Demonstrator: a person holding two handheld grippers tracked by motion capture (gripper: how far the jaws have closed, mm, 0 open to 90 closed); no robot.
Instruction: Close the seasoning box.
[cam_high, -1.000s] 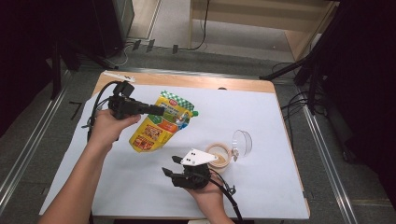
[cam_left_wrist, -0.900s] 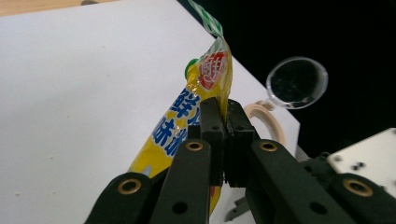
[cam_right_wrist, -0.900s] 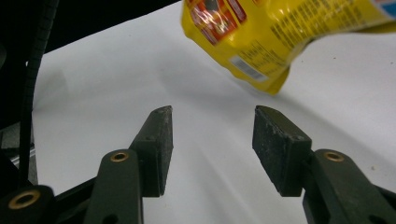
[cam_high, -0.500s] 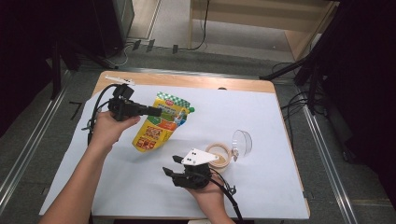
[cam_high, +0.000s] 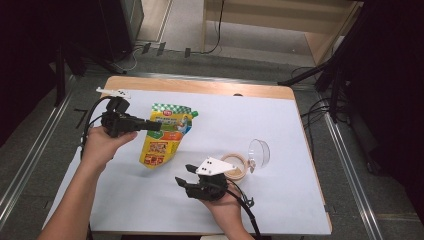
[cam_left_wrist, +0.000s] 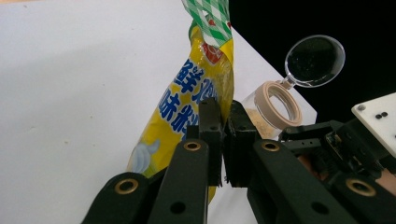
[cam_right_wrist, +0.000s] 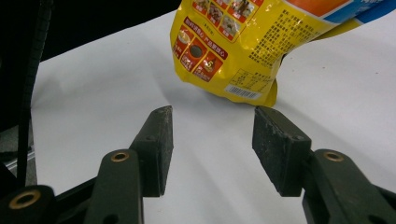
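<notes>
One yellow pouch (cam_high: 166, 134), one small jar (cam_high: 235, 167), two grippers. My left gripper (cam_high: 153, 125) pinching pouch at its edge, jaws pressed together on it; pouch stands over the white table cover (cam_high: 280, 200), bottom seemingly resting on it, hard to be sure. My right gripper (cam_high: 186, 174) jaws spread, nothing between, pointing toward pouch's lower end. Jar sits just beside right gripper, its one clear lid (cam_high: 259, 152) flipped back.

Left tool (cam_high: 156, 125) grips yellow pouch (cam_high: 161, 145); right tool (cam_high: 186, 175) rests beside jar (cam_high: 235, 167)
</notes>
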